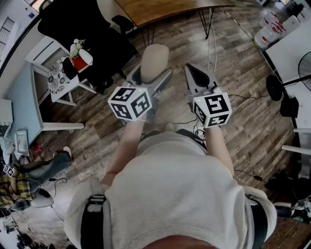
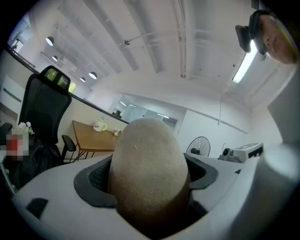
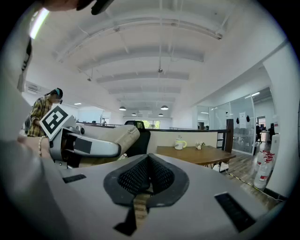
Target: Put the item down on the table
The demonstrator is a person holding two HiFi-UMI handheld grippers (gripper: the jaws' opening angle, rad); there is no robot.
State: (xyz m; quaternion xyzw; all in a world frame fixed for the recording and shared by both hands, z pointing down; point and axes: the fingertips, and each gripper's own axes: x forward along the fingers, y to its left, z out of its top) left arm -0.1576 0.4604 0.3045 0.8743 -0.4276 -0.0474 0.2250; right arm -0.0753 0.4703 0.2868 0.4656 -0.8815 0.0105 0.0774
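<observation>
left gripper (image 1: 151,81): clamped wide on the beige rounded item (image 1: 154,59)
item: mid-air over the floor (image 1: 243,82), well apart from the wooden table (image 1: 160,8)
right gripper (image 1: 198,78): jaws pressed together, empty
how: carry forward, lower until it touches the tabletop, then ease off; it's rounded and will likely roll

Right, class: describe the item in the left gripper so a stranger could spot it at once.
Above the wood floor, two grippers reach forward. The left gripper clamps a beige, egg-shaped item. The right gripper, beside it, is shut and empty.
</observation>
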